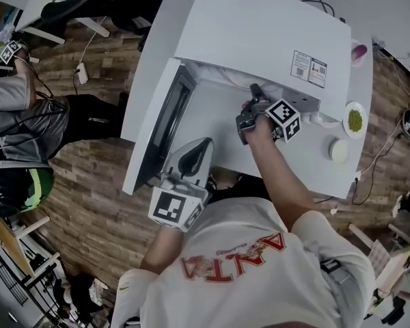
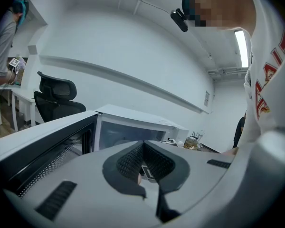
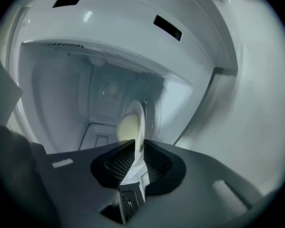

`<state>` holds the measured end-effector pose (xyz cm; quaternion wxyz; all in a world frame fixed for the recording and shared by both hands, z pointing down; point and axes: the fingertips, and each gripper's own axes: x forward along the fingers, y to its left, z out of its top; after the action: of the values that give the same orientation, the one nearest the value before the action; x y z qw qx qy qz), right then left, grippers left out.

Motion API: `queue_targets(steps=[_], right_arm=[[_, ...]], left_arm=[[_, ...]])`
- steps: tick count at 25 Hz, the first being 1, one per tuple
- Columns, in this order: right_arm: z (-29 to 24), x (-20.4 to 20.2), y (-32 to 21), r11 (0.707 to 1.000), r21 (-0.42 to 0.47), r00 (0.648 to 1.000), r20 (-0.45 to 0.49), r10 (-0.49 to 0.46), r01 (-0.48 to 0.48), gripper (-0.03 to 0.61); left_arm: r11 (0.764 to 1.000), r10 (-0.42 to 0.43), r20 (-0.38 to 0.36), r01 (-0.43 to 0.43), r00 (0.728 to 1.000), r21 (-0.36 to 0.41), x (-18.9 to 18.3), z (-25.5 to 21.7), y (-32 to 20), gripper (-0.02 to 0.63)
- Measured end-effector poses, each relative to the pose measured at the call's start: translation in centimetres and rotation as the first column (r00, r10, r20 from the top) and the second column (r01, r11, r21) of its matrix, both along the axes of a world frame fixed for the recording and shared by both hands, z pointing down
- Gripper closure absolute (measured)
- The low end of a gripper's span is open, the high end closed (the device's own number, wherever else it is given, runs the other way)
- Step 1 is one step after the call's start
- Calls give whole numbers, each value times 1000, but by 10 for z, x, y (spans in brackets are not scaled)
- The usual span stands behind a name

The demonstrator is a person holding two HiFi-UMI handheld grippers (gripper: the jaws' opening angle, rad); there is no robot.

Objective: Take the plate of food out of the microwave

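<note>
Cannot find the plate (image 3: 139, 120) from the head view: shut away under the roof of the microwave (image 1: 260, 26), along with the tips of the right gripper (image 1: 255, 93). In the right gripper view, shown only edge-on, near rim buried between the pads (image 3: 118, 161). Pale yellow food (image 3: 126, 126) on it, perhaps a soft mound, too blurred to name. Far right, green contents of a small dish (image 1: 354, 120) too small to tell. Seated person (image 1: 14, 115) cut off at the left edge.

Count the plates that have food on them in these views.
2. The plate of pale food is inside the microwave, between the right tool's jaws. The plate of green food sits on the table, right of the microwave. More may be hidden.
</note>
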<state>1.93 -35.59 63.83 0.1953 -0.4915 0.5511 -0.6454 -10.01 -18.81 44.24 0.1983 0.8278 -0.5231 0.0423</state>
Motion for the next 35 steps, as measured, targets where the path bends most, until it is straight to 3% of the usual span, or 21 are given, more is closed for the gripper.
queue_targets(steps=[22, 35], right_arm=[[2, 7, -2, 999, -30, 999, -35, 20, -21, 555], [0, 14, 11, 999, -35, 1000, -2, 10, -10, 560]], left_arm=[[1000, -13, -1, 13, 1000, -10, -3, 2, 5, 606], [1000, 1, -6, -1, 1000, -11, 0, 4, 5, 606]])
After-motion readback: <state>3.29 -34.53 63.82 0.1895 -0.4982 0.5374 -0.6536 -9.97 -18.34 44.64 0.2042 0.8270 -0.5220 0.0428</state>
